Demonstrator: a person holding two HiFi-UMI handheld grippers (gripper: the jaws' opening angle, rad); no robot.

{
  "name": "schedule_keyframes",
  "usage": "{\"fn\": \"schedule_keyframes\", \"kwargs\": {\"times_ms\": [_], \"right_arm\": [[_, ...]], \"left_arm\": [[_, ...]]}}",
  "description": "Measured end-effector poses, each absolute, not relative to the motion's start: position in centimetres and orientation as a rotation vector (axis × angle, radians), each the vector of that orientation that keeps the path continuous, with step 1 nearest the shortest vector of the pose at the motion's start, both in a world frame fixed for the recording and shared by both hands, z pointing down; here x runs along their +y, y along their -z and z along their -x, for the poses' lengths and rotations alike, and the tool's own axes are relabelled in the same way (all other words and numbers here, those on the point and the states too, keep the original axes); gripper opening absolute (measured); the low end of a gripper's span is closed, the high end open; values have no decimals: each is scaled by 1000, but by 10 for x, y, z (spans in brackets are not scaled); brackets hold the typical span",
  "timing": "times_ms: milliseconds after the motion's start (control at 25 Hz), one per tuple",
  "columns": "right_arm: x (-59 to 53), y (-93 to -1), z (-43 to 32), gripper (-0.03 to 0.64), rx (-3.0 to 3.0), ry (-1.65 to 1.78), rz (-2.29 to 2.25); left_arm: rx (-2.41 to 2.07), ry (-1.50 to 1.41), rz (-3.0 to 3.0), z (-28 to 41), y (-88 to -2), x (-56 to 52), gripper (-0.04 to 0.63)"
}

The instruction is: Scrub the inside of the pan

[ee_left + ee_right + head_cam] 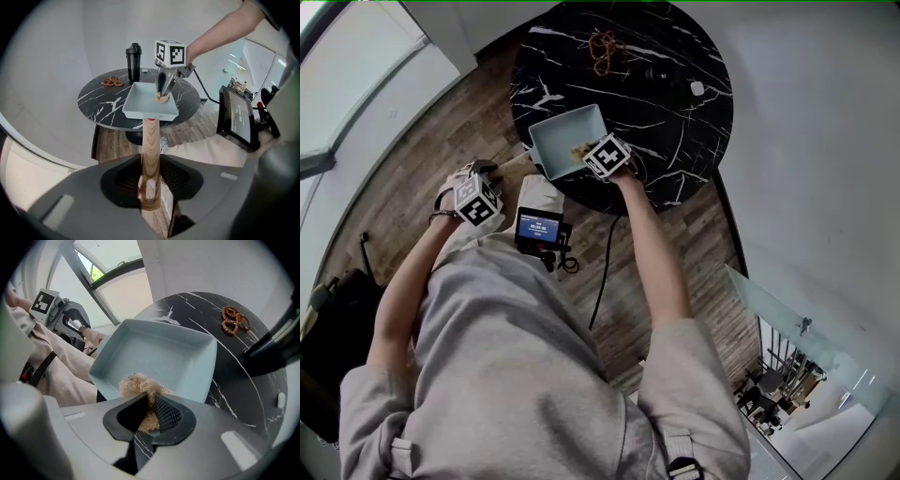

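Observation:
A pale blue square pan [562, 131] rests near the front edge of a round black marble table [675, 112]. Its wooden handle [151, 154] sticks out over the edge and runs between the jaws of my left gripper [151, 187], whose pads lie against both its sides. My right gripper [149, 411] is shut on a beige fibrous scrubber [136, 383], which it holds down on the pan's floor [159, 352] at the near side. From the left gripper view the scrubber [162, 97] shows under the right gripper [161, 89], inside the pan [140, 103].
A black bottle [134, 61] and brown ring-shaped pieces [235, 319] stand at the table's far side. A screen device [538, 228] hangs at the person's waist, with a cable [605, 272] trailing over the wood floor. A glass panel [787, 319] is at the right.

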State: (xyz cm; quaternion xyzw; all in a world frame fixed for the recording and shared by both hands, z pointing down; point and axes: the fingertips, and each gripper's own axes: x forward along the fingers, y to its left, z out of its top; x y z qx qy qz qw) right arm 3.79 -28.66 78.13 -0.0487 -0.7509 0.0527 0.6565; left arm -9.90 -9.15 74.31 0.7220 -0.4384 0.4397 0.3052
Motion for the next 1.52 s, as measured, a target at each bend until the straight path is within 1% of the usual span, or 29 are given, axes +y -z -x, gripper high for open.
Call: {"fn": "schedule_keyframes", "kwargs": {"times_ms": [480, 800, 1000, 1240, 1520], "right_arm": [[-207, -782, -2, 63, -1720, -82, 314], [-189, -783, 9, 61, -1717, -116, 322], [-191, -780, 17, 61, -1729, -93, 286], [-211, -779, 45, 61, -1834, -125, 178], [-223, -776, 75, 63, -1883, -84, 151]], "left_arm": [[-1130, -1161, -1877, 96, -743, -90, 126], [-1144, -1191, -1949, 96, -742, -93, 126], [-1136, -1247, -2007, 94, -741, -92, 126], [-1133, -1290, -2050, 93, -740, -92, 126], [-1105, -1322, -2076, 92, -740, -93, 129]]}}
